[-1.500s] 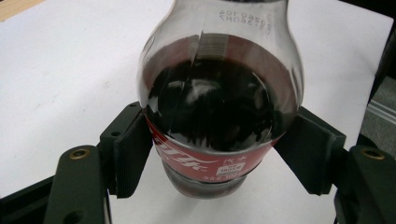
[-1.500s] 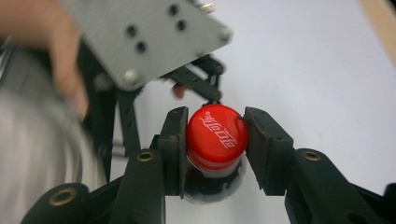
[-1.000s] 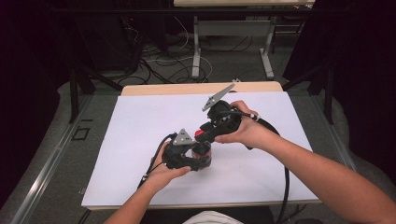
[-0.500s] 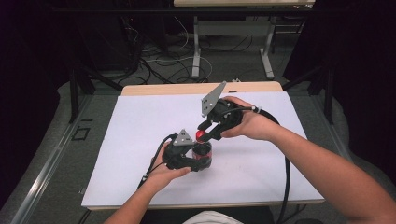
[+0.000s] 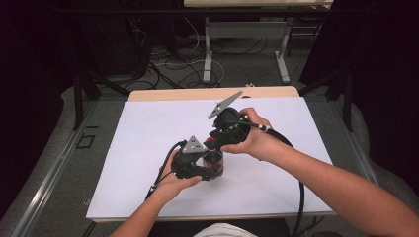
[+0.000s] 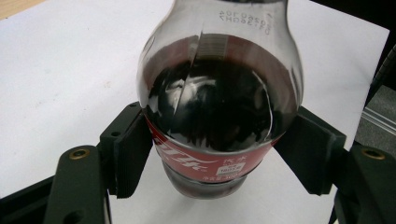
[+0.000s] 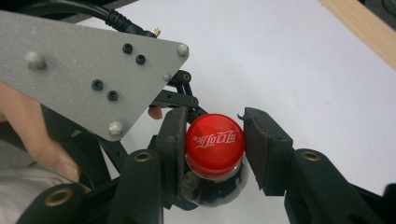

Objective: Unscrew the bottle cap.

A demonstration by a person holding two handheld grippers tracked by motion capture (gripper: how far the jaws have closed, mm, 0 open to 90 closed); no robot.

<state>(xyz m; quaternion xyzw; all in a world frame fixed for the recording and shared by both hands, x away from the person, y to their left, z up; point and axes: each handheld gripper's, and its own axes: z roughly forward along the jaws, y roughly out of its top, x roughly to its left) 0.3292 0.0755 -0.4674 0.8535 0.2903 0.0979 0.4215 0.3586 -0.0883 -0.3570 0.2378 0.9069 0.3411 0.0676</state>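
You are at the cap-gripping step of opening the cola bottle (image 6: 218,116). It stands upright on the white sheet (image 5: 148,138) near the middle of the bench (image 5: 163,94), a little toward your side. Your left gripper (image 6: 219,149) is clamped on the bottle's body at the red label, one pad on either side, steadying it. Your right gripper (image 7: 215,144) comes down from the bottle's 1 o'clock side, and its jaws have just been closing on the red cap (image 7: 215,145); they now sit against the cap at its 9 and 3 o'clock sides.

The next move, as I judge it, calls for a twist of your right wrist about the bottle's axis while the left hold stays firm, so the body does not spin with the cap.

Mind the grey plate (image 7: 88,60) of the left gripper: it sits just beside the cap at its 10 o'clock in the right gripper view, and may crowd your turn. The trailing cable (image 5: 299,197) lies toward 4 o'clock on the sheet.
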